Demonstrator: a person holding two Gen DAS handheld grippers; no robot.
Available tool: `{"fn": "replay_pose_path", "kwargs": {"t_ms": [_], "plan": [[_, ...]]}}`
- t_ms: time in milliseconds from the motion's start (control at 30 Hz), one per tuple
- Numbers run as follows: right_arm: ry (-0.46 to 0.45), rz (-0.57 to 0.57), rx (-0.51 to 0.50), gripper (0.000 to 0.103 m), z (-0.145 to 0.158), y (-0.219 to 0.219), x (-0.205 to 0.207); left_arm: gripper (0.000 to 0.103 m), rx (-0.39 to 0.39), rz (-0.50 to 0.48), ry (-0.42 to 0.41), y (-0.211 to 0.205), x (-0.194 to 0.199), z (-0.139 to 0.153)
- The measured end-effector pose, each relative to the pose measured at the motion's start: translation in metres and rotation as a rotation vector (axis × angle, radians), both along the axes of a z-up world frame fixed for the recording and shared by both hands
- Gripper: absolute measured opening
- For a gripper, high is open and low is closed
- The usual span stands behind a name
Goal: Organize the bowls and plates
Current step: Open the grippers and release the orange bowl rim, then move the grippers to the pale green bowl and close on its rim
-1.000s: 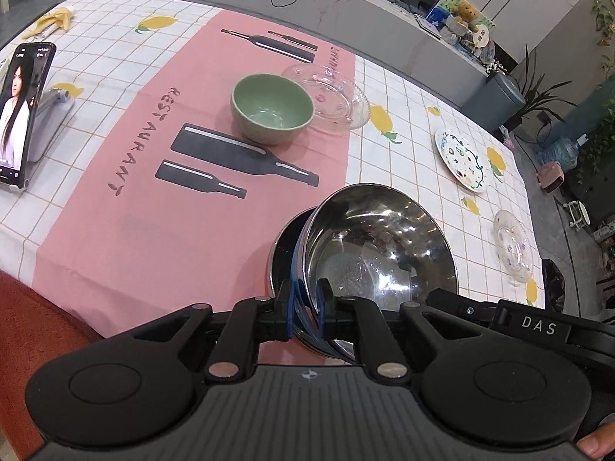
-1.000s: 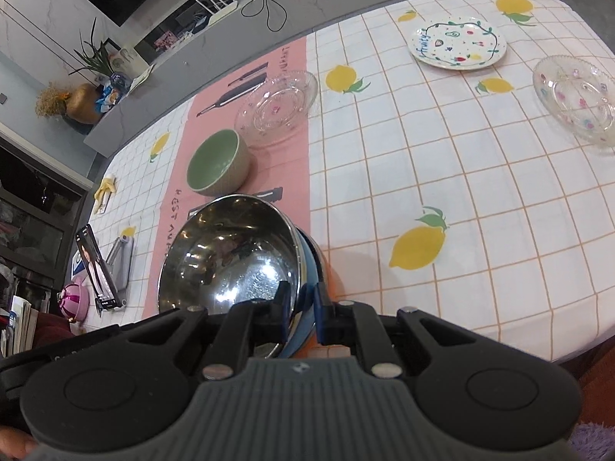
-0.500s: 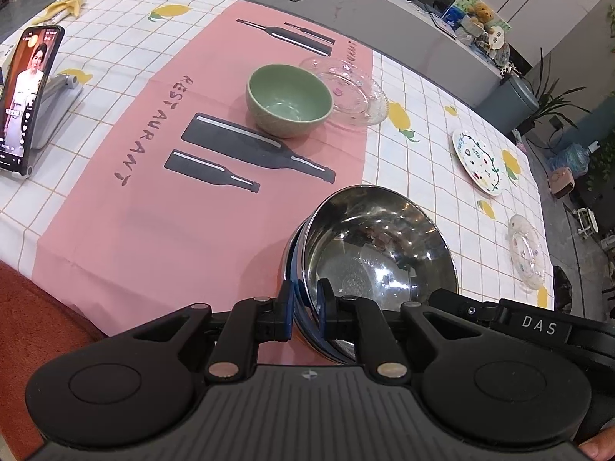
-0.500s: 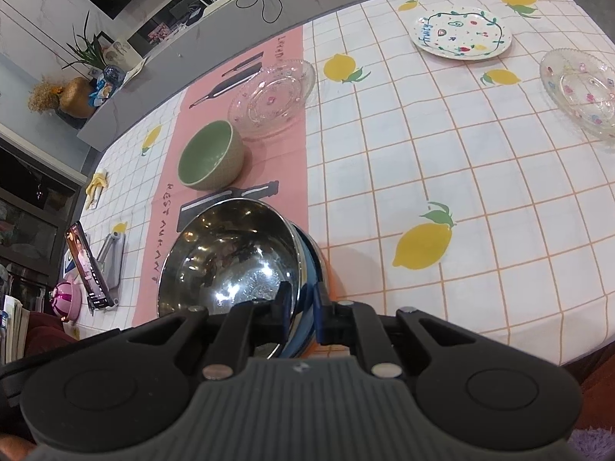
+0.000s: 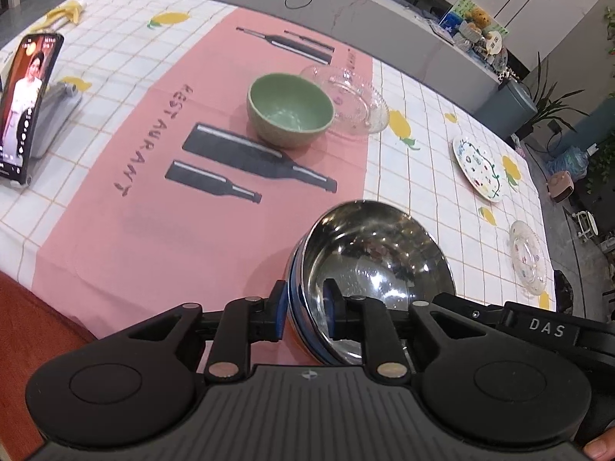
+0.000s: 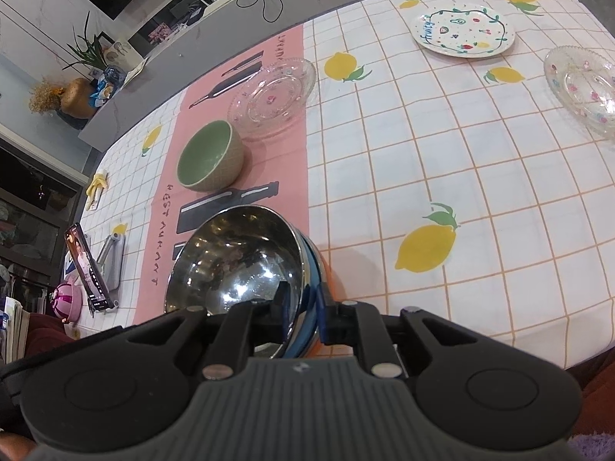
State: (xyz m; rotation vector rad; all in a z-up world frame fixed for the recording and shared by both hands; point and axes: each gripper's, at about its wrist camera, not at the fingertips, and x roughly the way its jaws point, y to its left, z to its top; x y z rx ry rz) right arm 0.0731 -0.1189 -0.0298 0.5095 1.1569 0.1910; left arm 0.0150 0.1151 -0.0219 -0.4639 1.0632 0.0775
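Observation:
A shiny steel bowl (image 5: 369, 261) with a blue band under its rim sits on the pink strip of the tablecloth near the table's front edge. My left gripper (image 5: 305, 307) straddles the bowl's left rim. Its jaws are opening, with a gap showing beside the rim. My right gripper (image 6: 303, 307) straddles the opposite rim of the steel bowl (image 6: 238, 261), and its jaws are likewise opening, off the metal. Farther back stand a green bowl (image 5: 290, 107) and a clear glass plate (image 5: 353, 100).
A painted white plate (image 6: 465, 30) and a second glass plate (image 6: 584, 84) lie at the far right. A phone on a stand (image 5: 27, 103) is at the left edge. The table's front edge lies just below the grippers.
Both grippers were shut on the steel bowl's rim; now both pairs of fingers have parted and stand off the rim. The bowl stays in place on the cloth.

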Motion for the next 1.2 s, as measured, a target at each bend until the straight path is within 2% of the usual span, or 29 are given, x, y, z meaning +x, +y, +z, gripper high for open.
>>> {"fn": "replay_pose_path", "kwargs": {"t_ms": [167,500,733,1000,1200], "plan": [[-0.028,-0.001,-0.006,0.035,0.007,-0.003,0.0,0.038,-0.014,-0.022,-0.026,0.003,0.004,0.006],[-0.086,0.04,-0.034,0.038,0.024,0.009,0.024,0.039,0.051,-0.08,-0.064,0.01,0.029,0.021],[-0.1,0.107,-0.061,0.038,0.03,0.03,0.058,0.039,0.07,-0.091,-0.051,0.028,0.059,0.019],[-0.043,0.209,-0.113,0.038,0.017,0.061,0.111,0.039,0.103,-0.136,-0.058,0.049,0.093,0.013],[0.006,0.244,-0.137,0.038,0.003,0.081,0.152,0.039,0.112,-0.128,-0.071,0.068,0.123,0.005]]}}
